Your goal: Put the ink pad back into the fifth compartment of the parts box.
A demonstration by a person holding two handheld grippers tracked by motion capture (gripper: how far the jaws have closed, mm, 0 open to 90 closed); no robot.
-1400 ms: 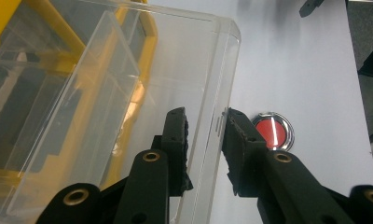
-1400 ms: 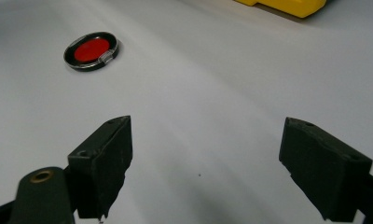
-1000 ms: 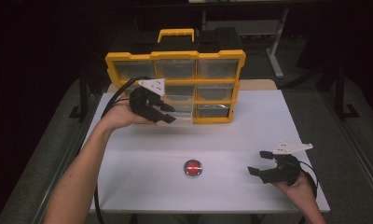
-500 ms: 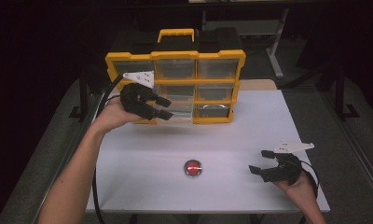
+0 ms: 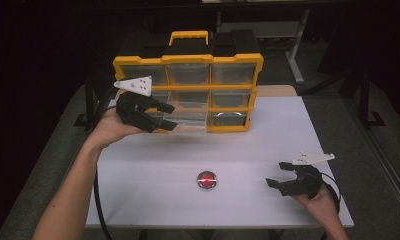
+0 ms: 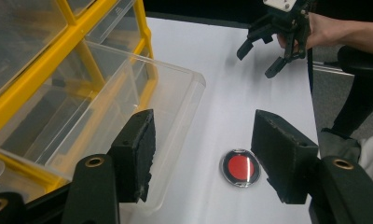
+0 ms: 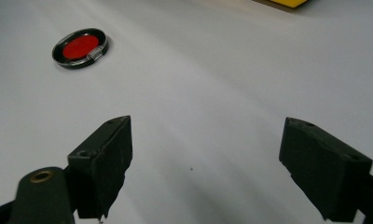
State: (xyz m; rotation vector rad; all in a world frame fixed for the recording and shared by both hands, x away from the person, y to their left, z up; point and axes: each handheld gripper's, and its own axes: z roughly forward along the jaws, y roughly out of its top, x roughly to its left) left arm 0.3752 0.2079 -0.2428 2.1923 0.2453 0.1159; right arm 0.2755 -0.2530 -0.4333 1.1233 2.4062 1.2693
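Note:
A yellow organizer (image 5: 188,60) with clear drawers stands upright at the back of the white table (image 5: 268,135). One clear drawer (image 5: 188,116) in its lower left is pulled out toward me. My left gripper (image 5: 171,117) hovers at that drawer's left front corner. Its jaws have just been opening and stand apart with no pad pressing on anything. In the left gripper view the drawer (image 6: 128,93) lies beside the left jaw of the gripper (image 6: 204,135), and a red round disc (image 6: 240,167) lies below. My right gripper (image 5: 276,174) rests open at the front right, the disc (image 5: 206,180) to its left.
The organizer's yellow frame (image 6: 89,60) and its other shut drawers fill the back middle. Bare white table (image 7: 222,70) lies between the disc (image 7: 80,47) and the right gripper (image 7: 205,144). Dark floor and table legs surround the table.
My left gripper has opened its jaws and drawn back to the left and slightly up from the drawer front. The drawer stays pulled out. The right gripper has kept still.

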